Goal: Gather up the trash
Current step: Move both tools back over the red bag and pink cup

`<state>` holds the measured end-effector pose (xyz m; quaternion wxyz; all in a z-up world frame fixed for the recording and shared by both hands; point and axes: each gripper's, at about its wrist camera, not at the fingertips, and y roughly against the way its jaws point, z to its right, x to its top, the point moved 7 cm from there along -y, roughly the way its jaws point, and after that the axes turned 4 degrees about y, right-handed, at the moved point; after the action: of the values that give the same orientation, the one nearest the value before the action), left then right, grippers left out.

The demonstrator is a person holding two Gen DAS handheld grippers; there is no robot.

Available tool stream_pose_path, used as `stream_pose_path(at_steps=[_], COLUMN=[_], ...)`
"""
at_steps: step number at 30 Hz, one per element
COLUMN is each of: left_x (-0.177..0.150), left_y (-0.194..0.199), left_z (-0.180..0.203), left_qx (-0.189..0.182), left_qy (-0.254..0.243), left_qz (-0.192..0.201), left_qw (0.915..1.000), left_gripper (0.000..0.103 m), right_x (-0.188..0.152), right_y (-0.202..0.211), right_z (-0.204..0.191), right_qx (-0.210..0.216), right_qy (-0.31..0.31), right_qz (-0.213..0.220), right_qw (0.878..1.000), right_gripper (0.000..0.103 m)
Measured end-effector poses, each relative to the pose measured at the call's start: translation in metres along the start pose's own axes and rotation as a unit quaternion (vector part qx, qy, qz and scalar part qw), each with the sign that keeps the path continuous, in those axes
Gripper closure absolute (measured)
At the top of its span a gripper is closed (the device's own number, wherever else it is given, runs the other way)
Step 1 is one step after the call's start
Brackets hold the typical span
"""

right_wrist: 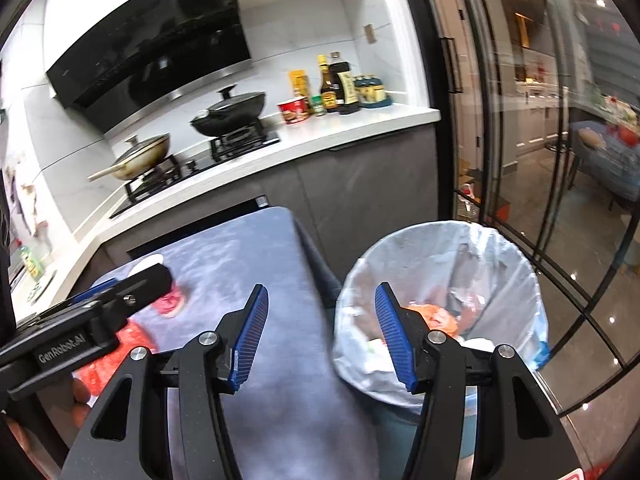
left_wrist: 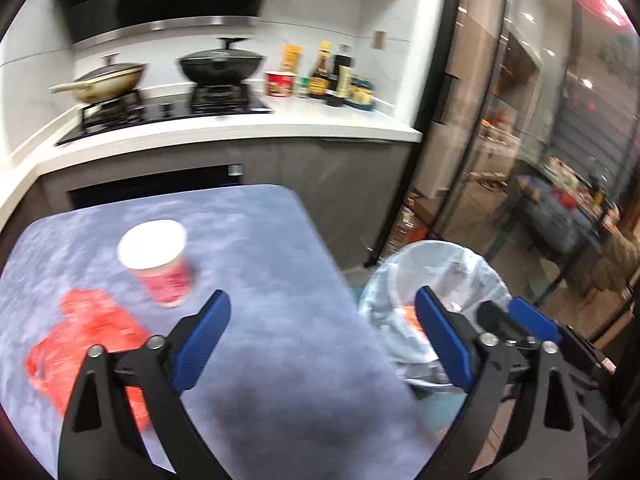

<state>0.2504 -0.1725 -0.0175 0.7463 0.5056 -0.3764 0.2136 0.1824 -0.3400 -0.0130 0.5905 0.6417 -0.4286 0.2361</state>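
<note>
While upright, cup (left_wrist: 158, 264): mouth up, near counter (left_wrist: 280, 320) middle.
Wrapper (left_wrist: 88, 344): flat, left edge.
Left gripper (left_wrist: 322, 344): jaws wide, empty.
Right gripper (right_wrist: 320, 340): jaws wide, empty.
Bin (right_wrist: 500, 264): beside right edge.

Red-and-white paper cup (left_wrist: 158, 264) and red wrapper (left_wrist: 86, 344) lie on table; bin (right_wrist: 440, 304) holds trash.

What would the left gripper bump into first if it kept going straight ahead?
Probably nothing at once. The open left gripper points over the bare blue-grey table; the paper cup sits left of that line, so the dark cabinet front likely comes first.
</note>
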Motion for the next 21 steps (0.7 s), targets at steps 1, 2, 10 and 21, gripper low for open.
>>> stream_pose_path(at_steps=[1,2,10,21], left_x=[0.0,-0.001,-0.023,-0.061], left_y=[0.005,0.009,0.029,0.014], left_z=[-0.015,-0.03,-0.154,-0.227], left_qx=[0.014,0.025,0.118,0.088], left_qy=[0.01,0.021,0.098,0.19], left_qz=[-0.002,-0.006,-0.041,-0.099], left_qw=[0.9998,0.9995,0.9874,0.9728], left_gripper=[0.008,0.008,0.008,0.007], right_x=[0.0,-0.001,-0.011,-0.028], right_y=[0.001,0.002,-0.002,-0.035], right_z=[-0.008,-0.014,-0.084,-0.159], right_qx=[0.005,0.009,0.047,0.086], right_qy=[0.003,0.005,0.047,0.082], right_qz=[0.0,0.0,-0.013,-0.047], right_qw=[1.0,1.0,0.998,0.992], right_gripper=[0.048,0.048,0.045,0.045])
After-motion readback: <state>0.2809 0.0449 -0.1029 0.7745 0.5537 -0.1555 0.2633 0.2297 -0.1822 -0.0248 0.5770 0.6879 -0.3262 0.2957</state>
